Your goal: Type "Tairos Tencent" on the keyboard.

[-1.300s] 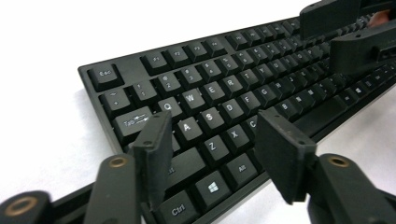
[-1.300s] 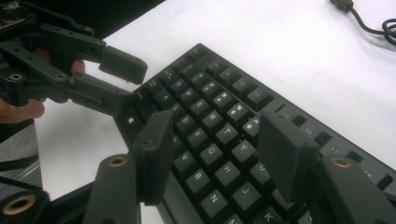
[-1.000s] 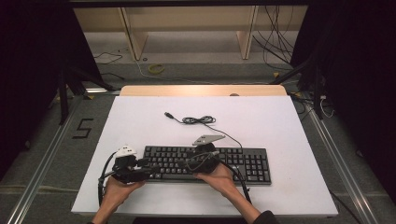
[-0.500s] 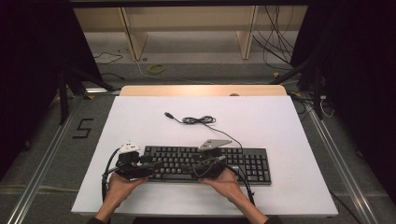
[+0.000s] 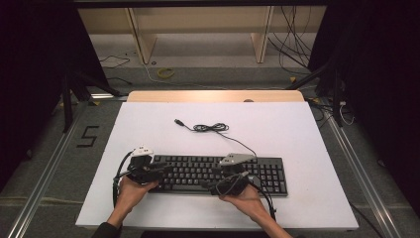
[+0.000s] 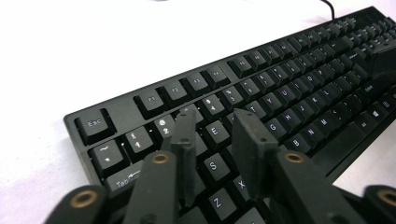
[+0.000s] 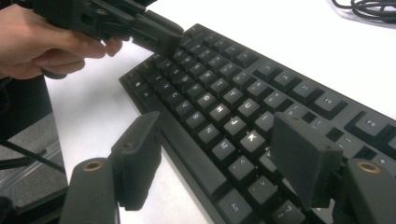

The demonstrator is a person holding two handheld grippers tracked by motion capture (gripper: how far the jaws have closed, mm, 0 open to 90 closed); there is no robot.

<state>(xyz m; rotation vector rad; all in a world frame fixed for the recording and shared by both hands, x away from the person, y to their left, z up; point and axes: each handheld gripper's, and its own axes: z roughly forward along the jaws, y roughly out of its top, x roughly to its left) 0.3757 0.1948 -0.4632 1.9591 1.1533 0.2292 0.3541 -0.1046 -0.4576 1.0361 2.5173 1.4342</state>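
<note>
Left gripper (image 6: 212,140) jaws just narrowed, empty, poised over keyboard (image 5: 218,173) left keys, lower left; right gripper (image 7: 224,168) jaws just widened, straddling front edge to grasp

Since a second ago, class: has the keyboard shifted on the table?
No. The keyboard lies as before, the same gap from the table's near edge and the coiled cable.

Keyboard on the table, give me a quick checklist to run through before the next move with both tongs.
1. Keyboard flat on the white table: ok.
2. Left tongs over the left-hand letter keys, jaws just closing, nothing gripped between them: ok.
3. Right tongs open, jaws straddling the keyboard's front edge: ok.
4. Whether either pair is pressing a key: cannot tell.
5. Cable coiled behind the keyboard, away from both hands: ok.
</note>
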